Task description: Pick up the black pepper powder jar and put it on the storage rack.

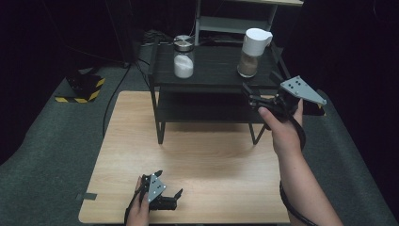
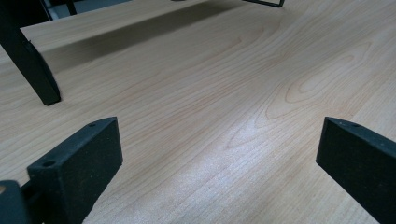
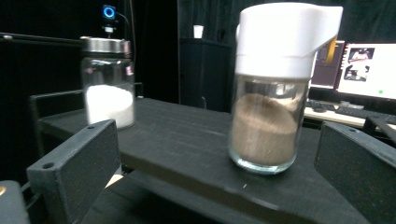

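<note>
A glass jar of brown powder with a white pour lid (image 1: 253,46) (image 3: 275,88) stands at the right of the black shelf's top (image 1: 214,66). A glass jar of white powder with a metal lid (image 1: 183,56) (image 3: 106,81) stands at its left. My right gripper (image 1: 256,92) (image 3: 219,177) is open, held just in front of the shelf edge, facing the brown jar without touching it. My left gripper (image 1: 169,186) (image 2: 219,158) is open, low over the wooden table (image 1: 197,174) near its front edge, with bare wood between its jaws.
The black two-level shelf stands on the far half of the table; one leg (image 2: 32,65) is near the left gripper. A metal rack (image 1: 235,21) stands behind. A yellow-black striped block (image 1: 82,89) lies on the grey floor at the left. Monitors (image 3: 369,67) glow behind.
</note>
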Action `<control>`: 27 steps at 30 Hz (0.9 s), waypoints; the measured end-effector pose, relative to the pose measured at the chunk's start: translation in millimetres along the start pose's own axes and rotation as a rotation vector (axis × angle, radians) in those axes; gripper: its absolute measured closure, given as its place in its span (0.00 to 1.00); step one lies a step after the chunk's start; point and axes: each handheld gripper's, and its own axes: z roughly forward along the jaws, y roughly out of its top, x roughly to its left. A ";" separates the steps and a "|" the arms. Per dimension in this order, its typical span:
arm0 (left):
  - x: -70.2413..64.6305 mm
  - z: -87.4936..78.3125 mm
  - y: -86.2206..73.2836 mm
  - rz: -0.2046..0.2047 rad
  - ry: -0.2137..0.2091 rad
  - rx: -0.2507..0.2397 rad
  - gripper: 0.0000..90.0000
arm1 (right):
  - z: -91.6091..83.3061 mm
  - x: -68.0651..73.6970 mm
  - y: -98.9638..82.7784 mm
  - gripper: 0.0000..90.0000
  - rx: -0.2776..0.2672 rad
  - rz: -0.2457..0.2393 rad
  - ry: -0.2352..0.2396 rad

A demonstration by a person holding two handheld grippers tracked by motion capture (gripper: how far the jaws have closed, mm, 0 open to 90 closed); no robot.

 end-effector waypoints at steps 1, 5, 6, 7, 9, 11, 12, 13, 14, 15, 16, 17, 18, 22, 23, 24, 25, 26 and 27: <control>0.2 0.0 0.3 -0.003 0.000 0.002 0.01 | -2.3 0.6 -2.0 0.00 -0.001 -0.002 0.004; 0.2 0.0 0.3 -0.002 0.000 0.002 0.01 | -11.1 3.2 -10.6 0.00 -0.005 -0.013 0.018; -0.1 0.1 0.3 -0.001 0.001 0.002 0.01 | -13.5 3.6 -13.1 0.00 -0.006 -0.009 0.023; 0.0 0.1 0.2 0.000 0.000 0.001 0.01 | -15.9 4.2 -15.9 0.00 -0.008 -0.007 0.026; 0.3 -0.2 -0.2 -0.004 0.000 -0.001 0.01 | -20.5 5.5 -21.8 0.00 -0.008 -0.008 0.030; 0.5 -0.3 -0.7 -0.010 0.002 -0.004 0.01 | -25.6 6.9 -28.1 0.00 -0.008 -0.004 0.033; 0.7 -0.4 -0.8 -0.012 0.002 -0.004 0.01 | -28.3 7.2 -31.4 0.00 -0.008 -0.005 0.036; 0.9 -0.4 -0.8 -0.012 0.001 -0.004 0.01 | -30.9 8.1 -34.9 0.00 -0.008 -0.007 0.035; 1.2 -0.4 -0.9 -0.011 -0.001 -0.005 0.01 | -33.4 8.5 -38.4 0.00 -0.007 -0.008 0.038; 1.2 -0.4 -1.1 -0.009 -0.003 -0.006 0.01 | -35.8 9.1 -42.1 0.00 -0.006 -0.010 0.040; 1.3 -0.4 -1.3 -0.008 -0.004 -0.007 0.01 | -38.0 9.7 -45.5 0.00 -0.003 -0.013 0.042; 1.3 -0.5 -1.4 -0.007 -0.004 -0.008 0.01 | -40.3 10.3 -49.0 0.00 0.000 -0.016 0.044; 1.2 -0.6 -1.5 -0.008 -0.003 -0.008 0.01 | -42.6 11.0 -52.7 0.00 0.002 -0.019 0.045; 1.5 -0.9 -2.1 -0.016 -0.004 -0.011 0.01 | -51.2 13.1 -67.2 0.00 0.013 -0.032 0.052; 1.7 -0.9 -2.1 -0.015 -0.004 -0.011 0.01 | -53.3 13.4 -70.5 0.00 0.017 -0.035 0.054; 1.7 -1.0 -2.4 -0.016 -0.005 -0.013 0.01 | -55.4 13.9 -73.9 0.00 0.021 -0.039 0.055; 1.8 -1.1 -2.5 -0.016 -0.005 -0.013 0.01 | -57.5 13.9 -77.4 0.00 0.024 -0.042 0.057; 1.9 -1.1 -2.5 -0.016 -0.006 -0.013 0.01 | -59.7 13.6 -80.8 0.00 0.028 -0.041 0.061; 1.7 -1.1 -2.5 -0.015 -0.005 -0.013 0.01 | -62.0 13.6 -84.6 0.00 0.030 -0.036 0.063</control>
